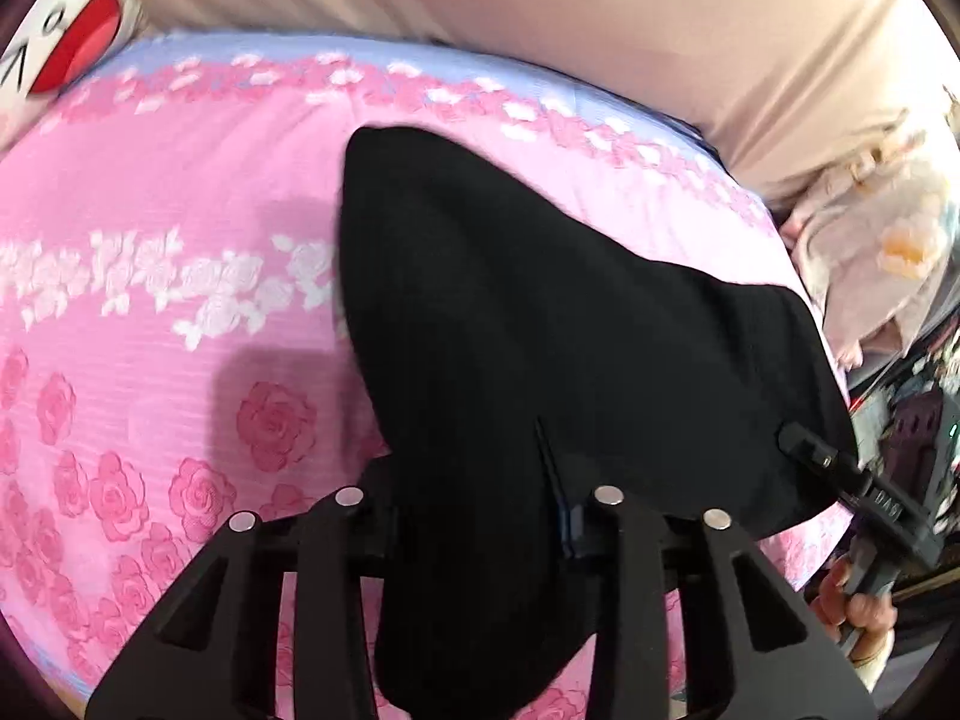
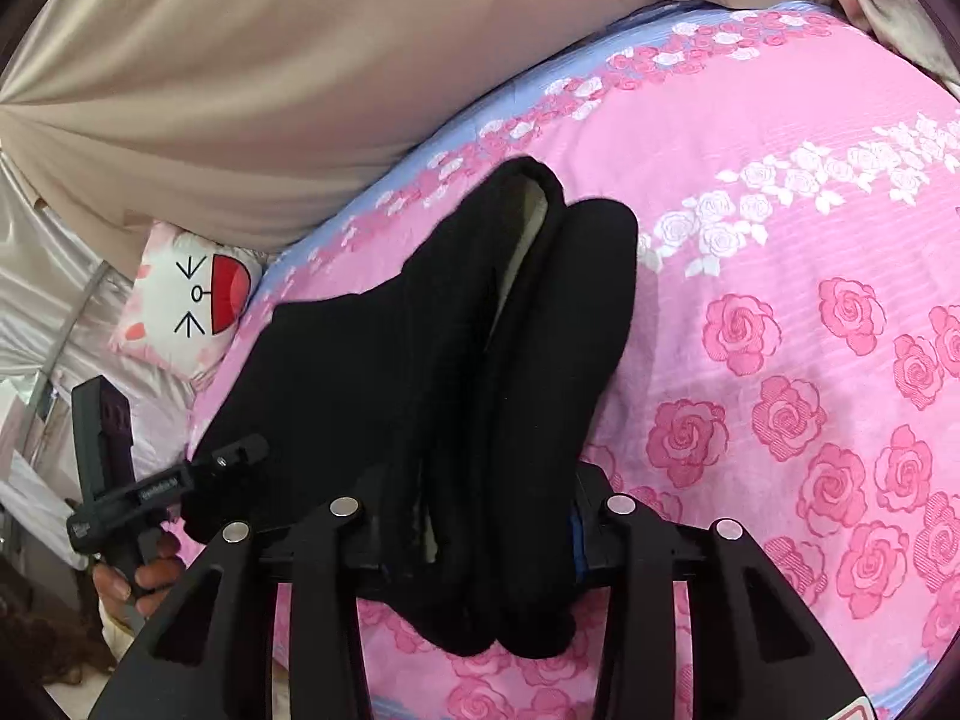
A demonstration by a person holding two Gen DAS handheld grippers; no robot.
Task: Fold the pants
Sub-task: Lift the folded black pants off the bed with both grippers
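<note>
Pants [image 1: 540,324], black, lie on the bed [image 1: 150,300] over a pink rose-print cover, already doubled into a thick, narrow bundle that runs away from both cameras. From the right wrist view two layered lobes sit side by side with a pale lining showing between them at the far end.

Left gripper [image 1: 480,516] has the near end of the bundle passing between its fingers; the fabric fills the gap and the fingers appear clamped on it. Right gripper [image 2: 474,528] shows the same arrangement at its own end, with cloth bulging below the fingers, consistent with a firm hold. Each gripper is also visible from the other's camera at the edge of the garment, with a hand [image 2: 144,582] on the handle.

Judgement: both ends are held so the bundle can be lifted or turned over as one piece without the layers slipping apart. The fold looks well advanced, possibly at its last stage.

Beyond the garment, a beige quilt [image 1: 540,18] is heaped along the far side of the bed, and a small cartoon-face cushion [image 2: 192,300] rests at the bed's edge.
</note>
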